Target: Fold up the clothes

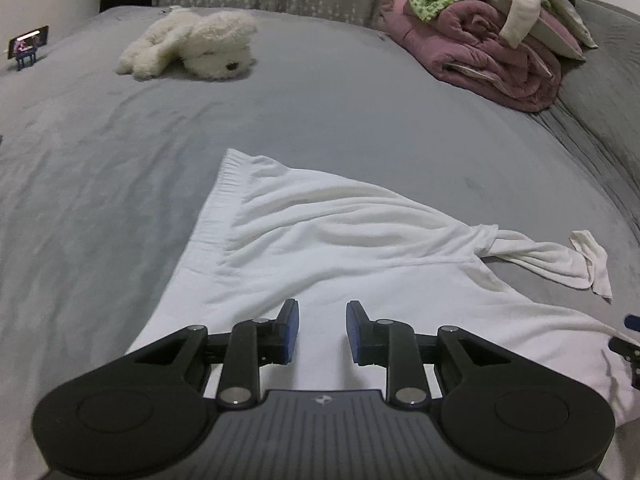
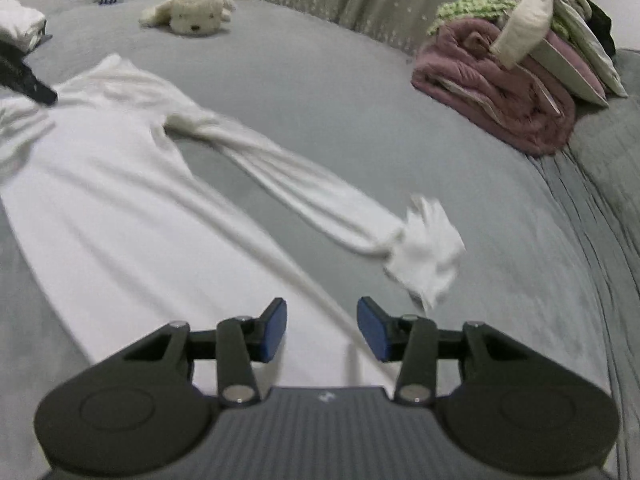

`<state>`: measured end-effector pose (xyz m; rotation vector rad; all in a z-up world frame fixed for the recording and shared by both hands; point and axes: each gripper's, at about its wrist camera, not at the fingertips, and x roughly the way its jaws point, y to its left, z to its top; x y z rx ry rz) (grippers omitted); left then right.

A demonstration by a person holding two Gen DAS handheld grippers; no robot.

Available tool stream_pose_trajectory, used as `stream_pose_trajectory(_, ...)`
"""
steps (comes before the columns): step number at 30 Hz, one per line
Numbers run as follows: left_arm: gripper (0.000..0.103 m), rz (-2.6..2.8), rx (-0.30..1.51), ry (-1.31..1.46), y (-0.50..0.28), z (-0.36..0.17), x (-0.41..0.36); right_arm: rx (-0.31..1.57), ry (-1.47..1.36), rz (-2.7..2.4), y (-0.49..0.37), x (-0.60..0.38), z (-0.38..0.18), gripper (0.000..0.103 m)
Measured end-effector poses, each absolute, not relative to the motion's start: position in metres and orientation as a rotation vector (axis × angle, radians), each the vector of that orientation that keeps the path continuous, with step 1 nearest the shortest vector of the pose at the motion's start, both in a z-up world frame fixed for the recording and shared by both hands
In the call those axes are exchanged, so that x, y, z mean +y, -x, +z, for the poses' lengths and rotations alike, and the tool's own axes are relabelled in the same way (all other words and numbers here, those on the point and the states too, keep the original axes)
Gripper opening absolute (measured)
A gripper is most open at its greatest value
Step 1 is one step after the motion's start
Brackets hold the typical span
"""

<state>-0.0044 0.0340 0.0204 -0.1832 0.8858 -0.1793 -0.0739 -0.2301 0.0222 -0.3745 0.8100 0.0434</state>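
A white long-sleeved top (image 1: 320, 248) lies spread on the grey bed, its ribbed hem at the far left and one twisted sleeve (image 1: 552, 260) stretched to the right. My left gripper (image 1: 322, 320) is open and empty, just above the garment's near part. In the right wrist view the same top (image 2: 120, 184) lies to the left with its sleeve (image 2: 312, 200) running toward the cuff (image 2: 428, 248). My right gripper (image 2: 322, 324) is open and empty over the garment's near edge. The left gripper's tip (image 2: 36, 88) shows at the far left.
A white plush dog (image 1: 192, 44) lies at the back of the bed (image 1: 360, 112). A pile of pink quilt and mixed clothes (image 1: 500, 32) sits at the back right. A phone on a small stand (image 1: 28, 46) is at the far left. A folded white item (image 2: 20, 28) lies beyond.
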Motion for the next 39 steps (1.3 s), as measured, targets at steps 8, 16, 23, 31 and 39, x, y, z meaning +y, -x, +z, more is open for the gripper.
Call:
stream_pose_trajectory(8,0.028,-0.267,0.87,0.172,-0.015,0.016,0.019,0.842,0.455,0.156,0.037,-0.204,0.001,0.032)
stream_pose_trajectory(16,0.033,-0.255,0.925,0.097,-0.027,0.002,-0.001,0.868,0.586,0.184,0.056,-0.184,0.002,0.005)
stream_pose_trajectory(23,0.034,-0.246,0.928,0.095,-0.032,0.0,-0.001,0.862,0.694,0.212,0.076,-0.173,-0.009,0.007)
stream_pose_trajectory(31,0.036,-0.244,0.929,0.094,-0.032,0.0,-0.003,0.838,0.154,0.326,0.041,-0.212,0.034,0.046)
stream_pose_trajectory(39,0.036,-0.255,0.936,0.117,-0.035,0.0,0.001,0.989,-0.16,0.392,-0.032,-0.238,0.001,0.024)
